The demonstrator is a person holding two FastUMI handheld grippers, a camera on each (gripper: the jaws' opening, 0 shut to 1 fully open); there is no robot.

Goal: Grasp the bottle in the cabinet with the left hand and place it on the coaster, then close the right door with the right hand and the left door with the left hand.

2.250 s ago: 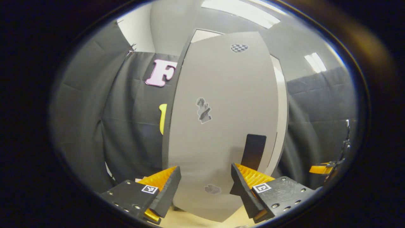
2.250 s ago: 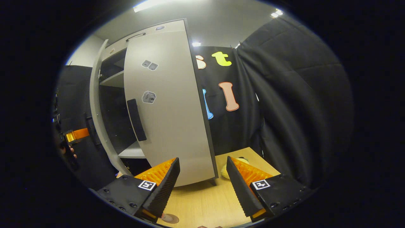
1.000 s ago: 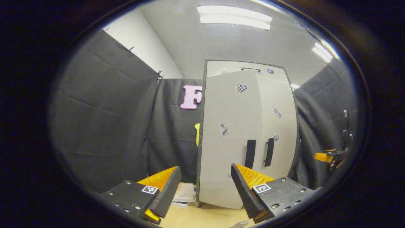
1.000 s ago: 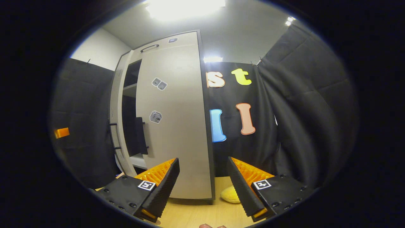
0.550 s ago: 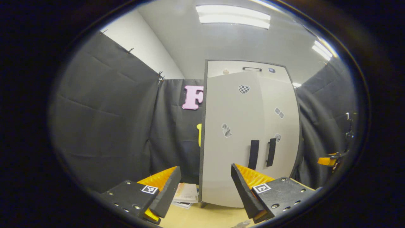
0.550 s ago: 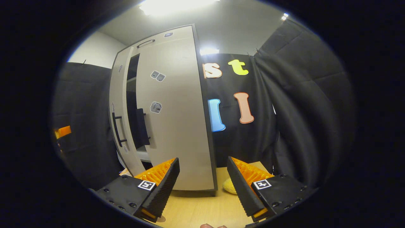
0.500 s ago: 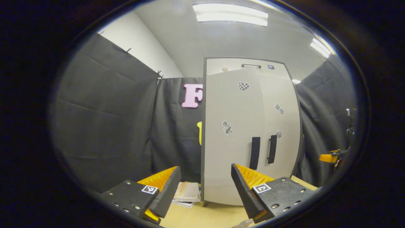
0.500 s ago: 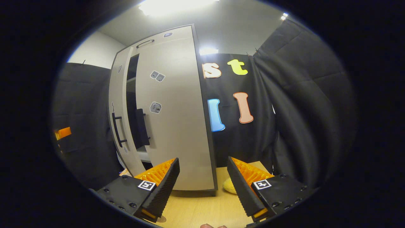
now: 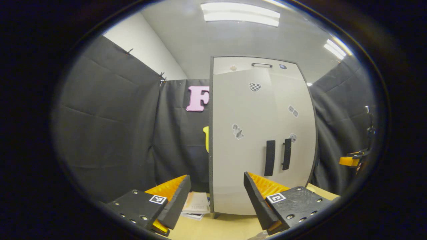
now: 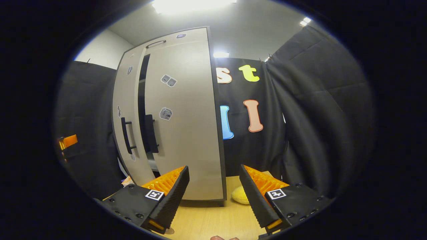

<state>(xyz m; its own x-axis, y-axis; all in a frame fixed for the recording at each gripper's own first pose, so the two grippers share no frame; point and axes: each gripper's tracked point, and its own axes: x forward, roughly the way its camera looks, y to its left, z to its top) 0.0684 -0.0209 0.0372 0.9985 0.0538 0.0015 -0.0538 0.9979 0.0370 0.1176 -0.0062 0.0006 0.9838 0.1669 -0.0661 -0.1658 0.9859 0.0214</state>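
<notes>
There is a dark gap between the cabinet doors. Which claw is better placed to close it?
Probably right: the right claw, open, points at the ajar right door; the left claw faces the left door.

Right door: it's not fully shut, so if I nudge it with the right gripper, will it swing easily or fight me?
The right door is a flat, rigid-looking panel, so it should probably swing as one piece without flexing. A dark gap beside the left door shows it is ajar, so a light push likely suffices. The open right gripper holds nothing, so pushing on the smooth face might slip.
</notes>
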